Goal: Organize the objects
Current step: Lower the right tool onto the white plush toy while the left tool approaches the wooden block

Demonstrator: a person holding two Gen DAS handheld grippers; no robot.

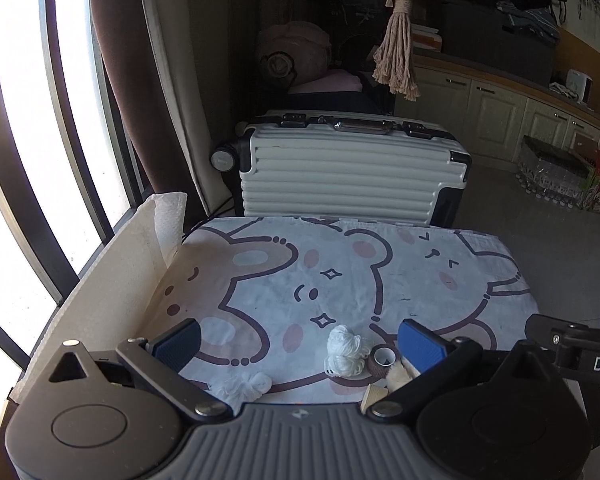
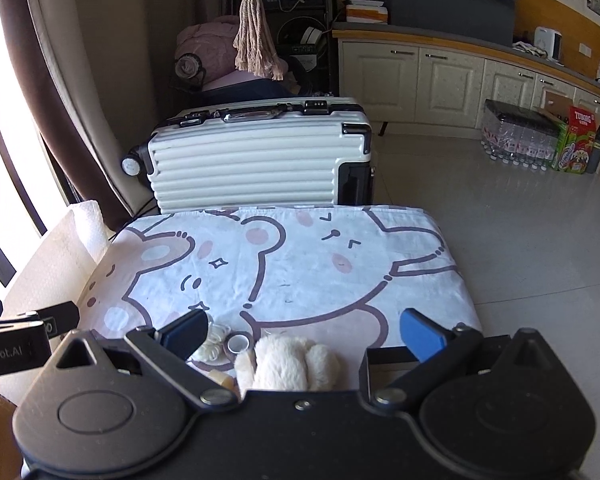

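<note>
Both grippers hover over the near edge of the surface covered by a white cloth printed with cartoon bears (image 1: 340, 272). Neither holds anything.

**Left gripper** (image 1: 300, 340): jaws spread wide, nothing between the blue pads. The small objects lie forward and toward its right finger. A white ball of string (image 1: 346, 350) sits just inside the right pad. A small brown roll of tape (image 1: 384, 359) touches or nearly touches the string on its right, lying with its open core facing the camera. A second white crumpled wad (image 1: 246, 387) lies closer to the gripper body, left of the string.

**Right gripper** (image 2: 304, 334): jaws equally wide, empty. A cream fluffy plush toy (image 2: 292, 364) lies directly between the fingers, close to the gripper body and slightly left of centre. The tape roll (image 2: 238, 344) and the string (image 2: 212, 350) sit just beside the left pad.

**Governing relation:** the cluster lies between the two grippers. The plush toy is nearer the right gripper and already inside its jaw span; its long axis appears to run across the span, though the gripper body hides its near part. The string and tape are better centred for the left gripper, which would need a small shift to its right.

**Caution:** string and tape are crowded together; closing on one is likely to disturb the other.
</note>
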